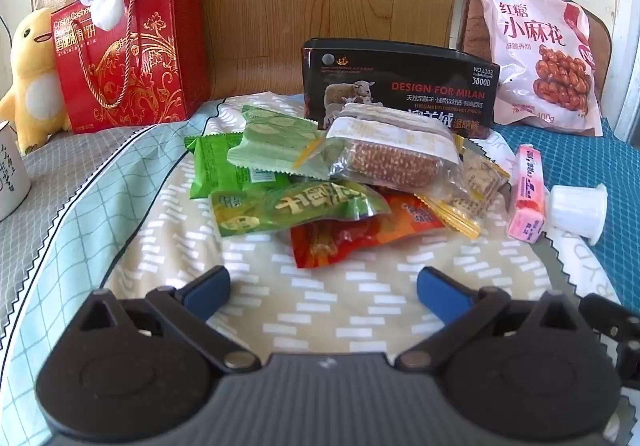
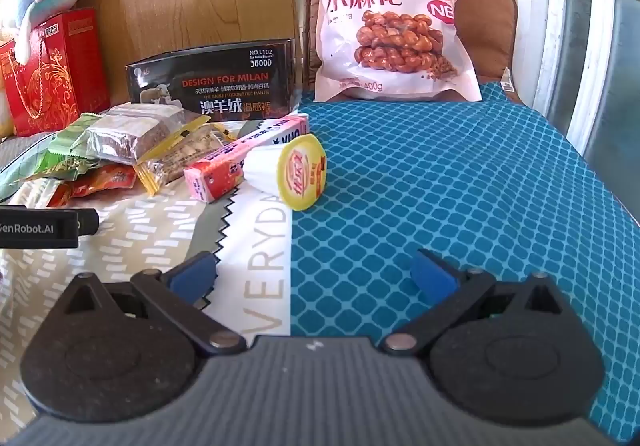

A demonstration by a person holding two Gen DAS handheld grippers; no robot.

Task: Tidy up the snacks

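Note:
A pile of small snack packets lies on the bed: green packets (image 1: 296,206), a clear-wrapped brown cake (image 1: 394,154), a red-orange packet (image 1: 360,230) and a yellow-edged biscuit pack (image 1: 476,190). To its right lie a pink stick box (image 1: 528,194) (image 2: 244,162) and a white jelly cup (image 1: 578,206) (image 2: 296,170) on its side. A black open box (image 1: 400,86) (image 2: 216,86) stands behind the pile. My left gripper (image 1: 322,286) is open just short of the red-orange packet. My right gripper (image 2: 314,274) is open over the bedding, short of the jelly cup.
A big pink bag of twisted dough snacks (image 1: 540,58) (image 2: 392,26) leans on a brown cushion (image 2: 488,18) at the back right. A red gift box (image 1: 132,50), plush toys (image 1: 32,74) and a white mug (image 1: 10,170) sit at the left. The left gripper's body (image 2: 40,226) shows at the left edge.

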